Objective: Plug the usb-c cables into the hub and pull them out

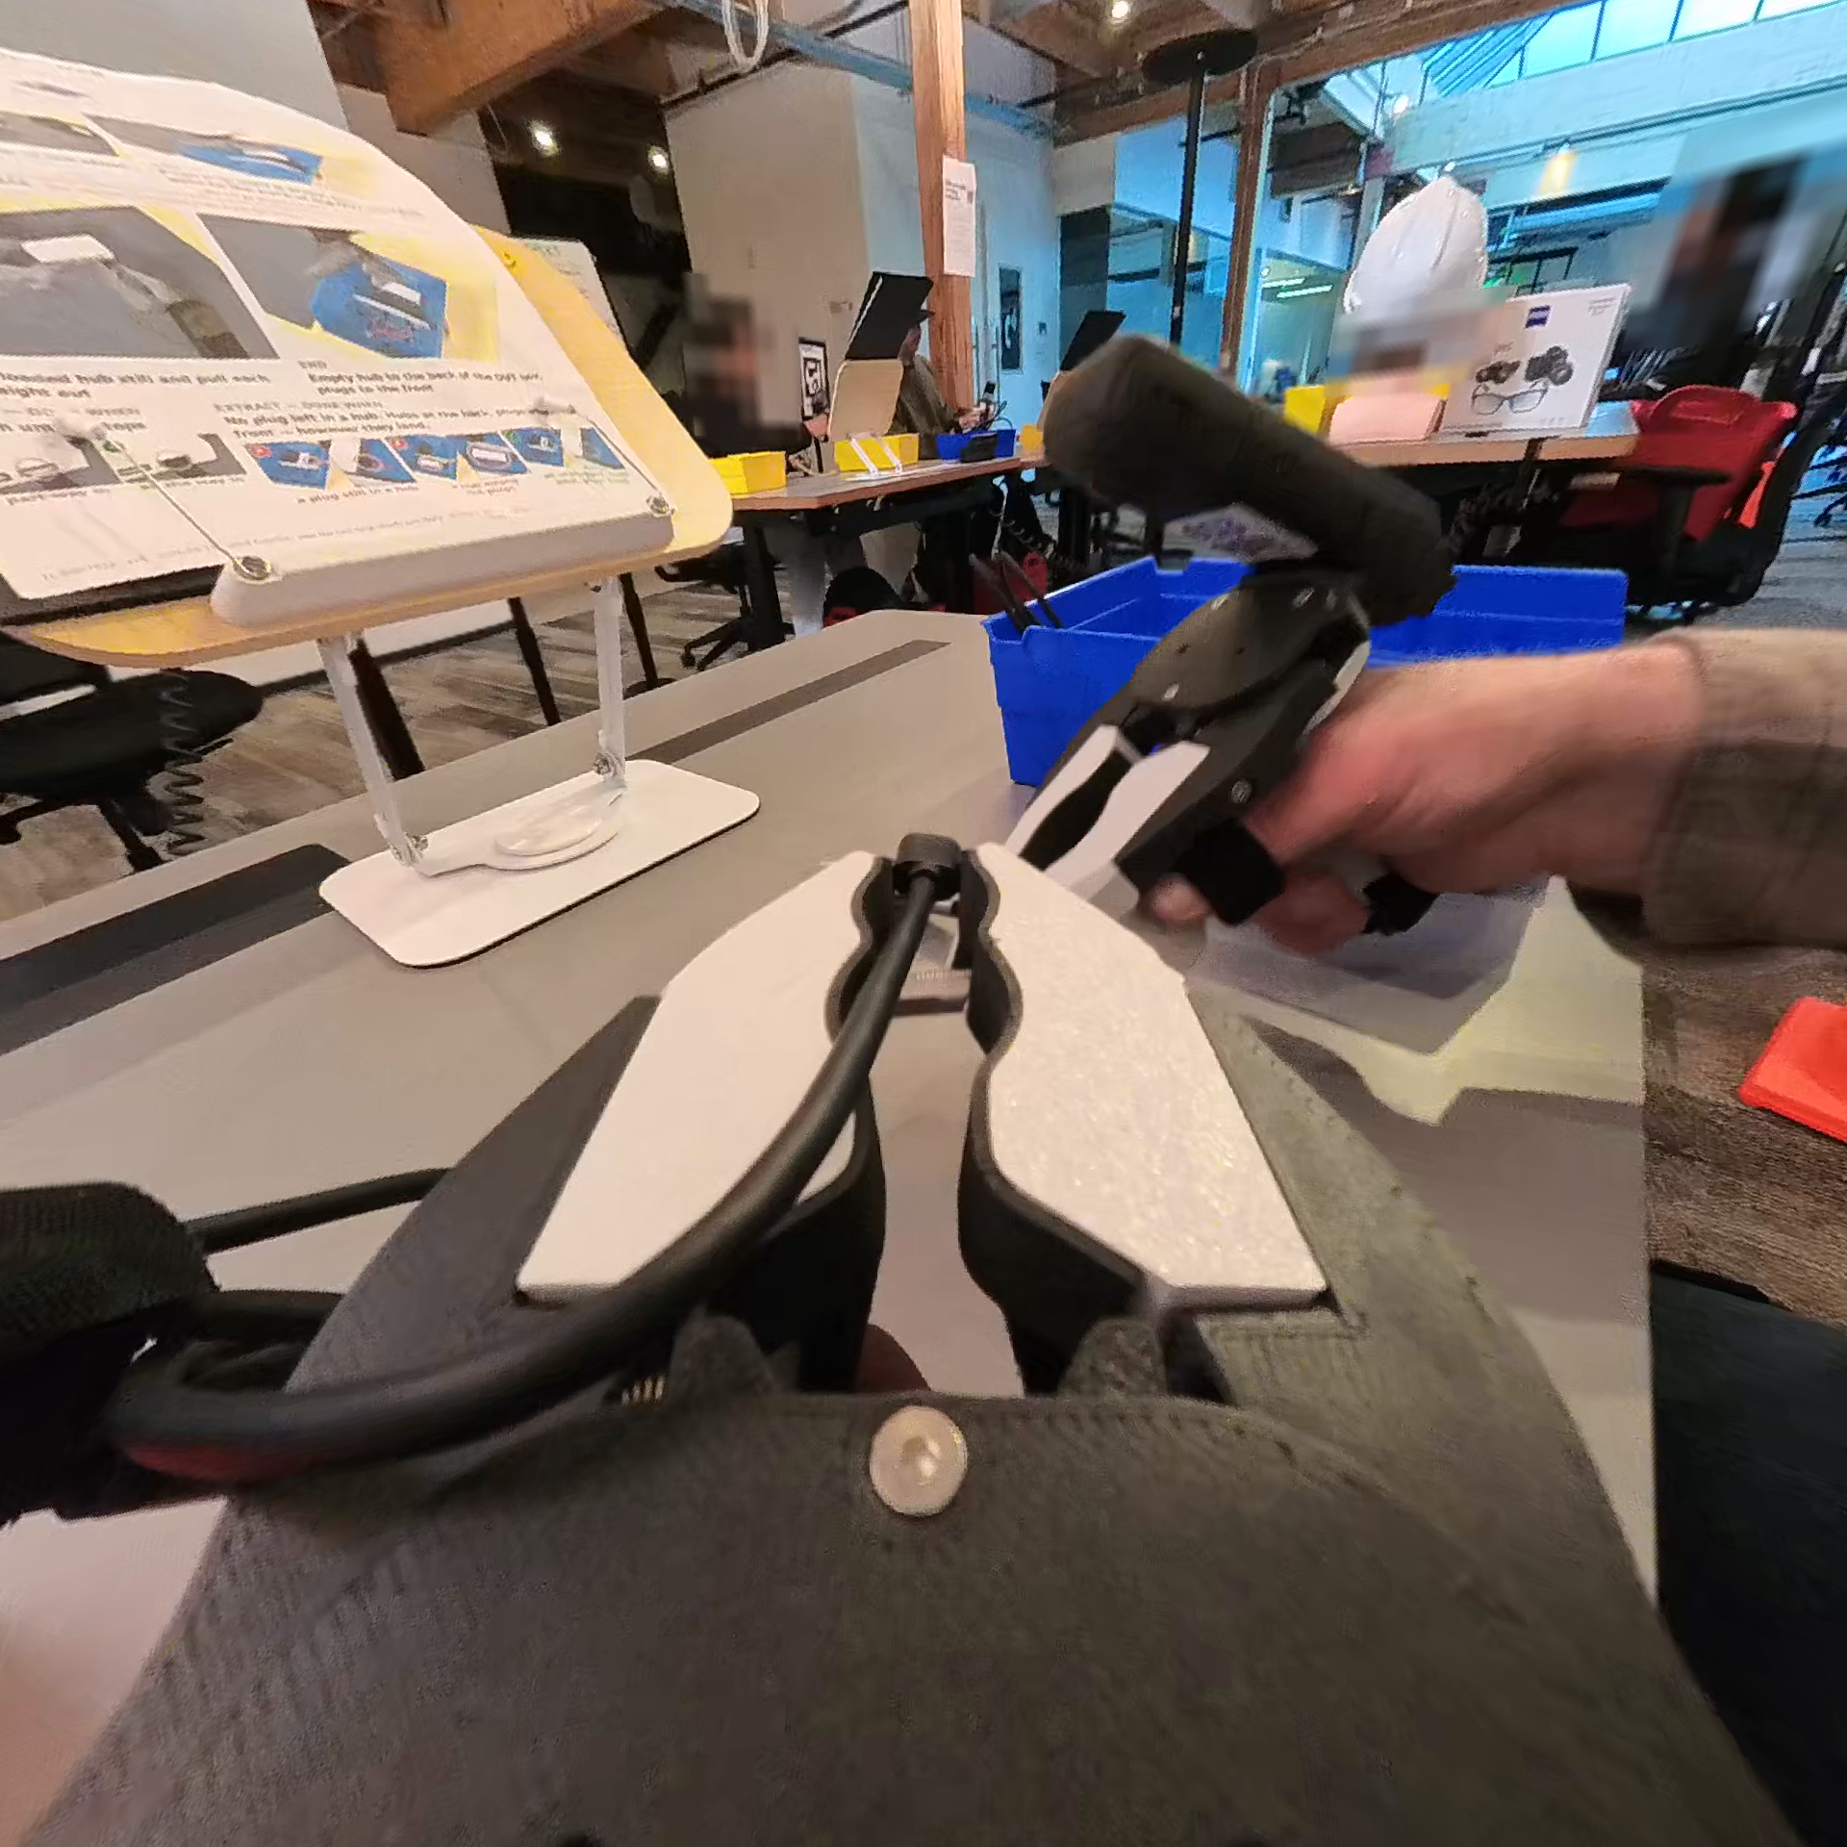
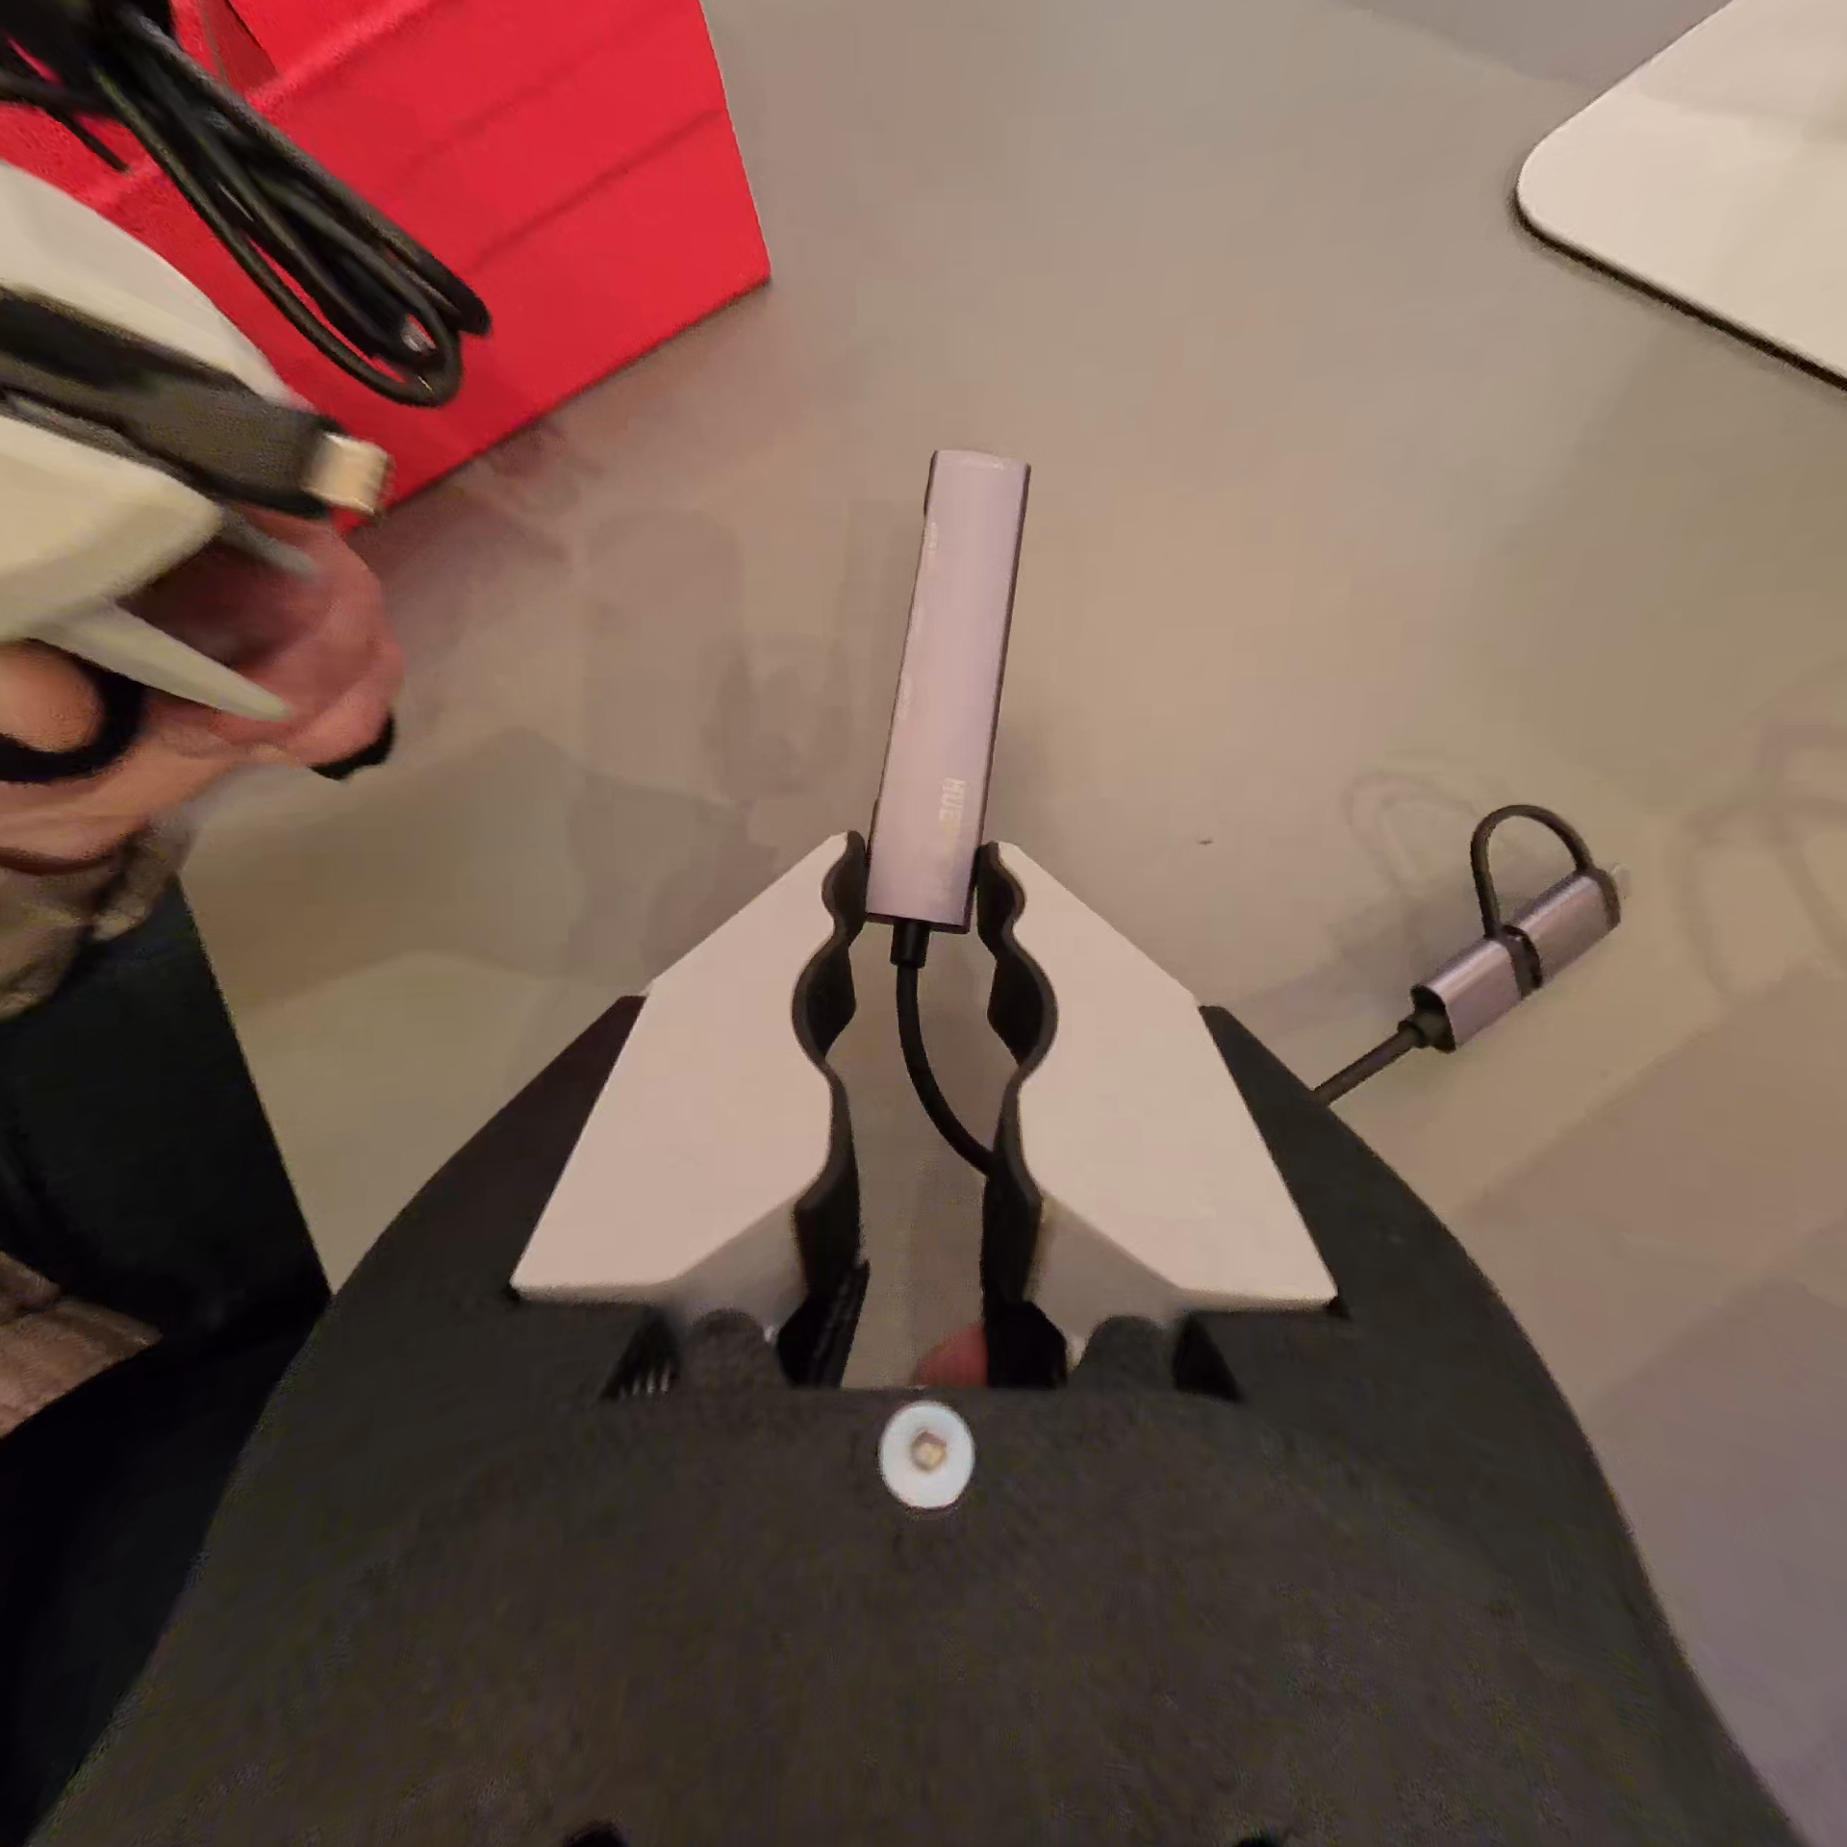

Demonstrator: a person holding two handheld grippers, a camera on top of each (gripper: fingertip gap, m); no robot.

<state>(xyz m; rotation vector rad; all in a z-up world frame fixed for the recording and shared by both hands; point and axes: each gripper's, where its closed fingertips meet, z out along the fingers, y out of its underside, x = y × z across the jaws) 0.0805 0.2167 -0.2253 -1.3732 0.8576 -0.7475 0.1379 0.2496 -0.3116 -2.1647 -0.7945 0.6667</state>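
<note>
Right wrist view: lettered grey hub [image 2: 954,690] in hand-held gripper [image 2: 918,872].

printed sheet [image 1: 300,330], hub [image 2: 959,680], lettering on both

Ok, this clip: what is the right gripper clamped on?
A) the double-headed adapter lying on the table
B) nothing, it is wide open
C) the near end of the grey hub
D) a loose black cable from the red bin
C: in the right wrist view the right gripper pinches the near end of the grey hub, while the adapter lies apart on the table.
</note>
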